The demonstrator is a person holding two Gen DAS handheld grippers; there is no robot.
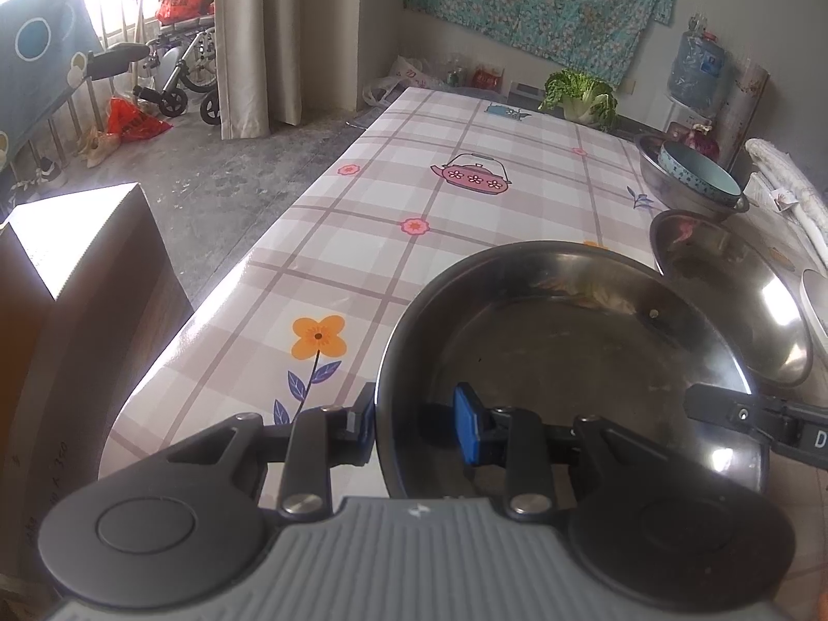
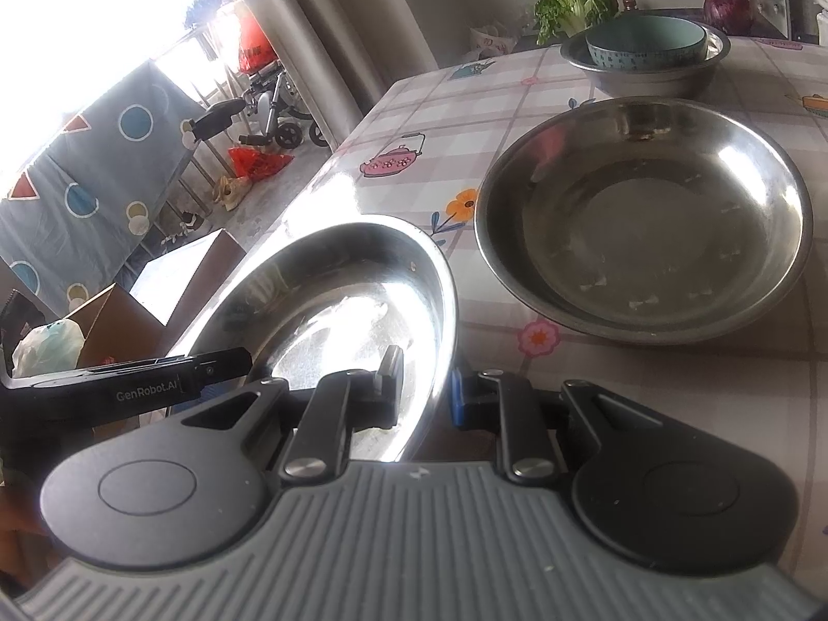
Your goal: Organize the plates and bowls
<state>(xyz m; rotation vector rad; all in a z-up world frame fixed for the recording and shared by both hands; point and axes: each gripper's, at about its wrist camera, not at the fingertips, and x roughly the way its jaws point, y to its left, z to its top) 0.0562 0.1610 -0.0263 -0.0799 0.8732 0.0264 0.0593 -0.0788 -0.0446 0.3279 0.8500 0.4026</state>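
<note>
A shallow steel plate (image 1: 569,352) (image 2: 336,310) is held at two opposite rims, tilted over the near left part of the table. My left gripper (image 1: 414,427) is shut on its left rim, one blue pad inside and one outside. My right gripper (image 2: 424,388) is shut on the opposite rim and shows as a black tip (image 1: 724,409) in the left wrist view. The left gripper's tip (image 2: 217,362) shows in the right wrist view. A second steel plate (image 2: 641,217) (image 1: 735,279) lies flat just beyond. Farther back, a teal bowl (image 2: 647,41) (image 1: 698,176) sits in a steel basin (image 2: 647,75) (image 1: 673,196).
The table (image 1: 414,181) has a checked floral cloth, and its left edge drops to the floor. A white dish's rim (image 1: 815,305) shows at the far right. A cabbage (image 1: 579,93), a red onion (image 2: 727,8) and a rolled cloth (image 1: 786,181) lie at the back. A cardboard box (image 1: 77,259) stands left.
</note>
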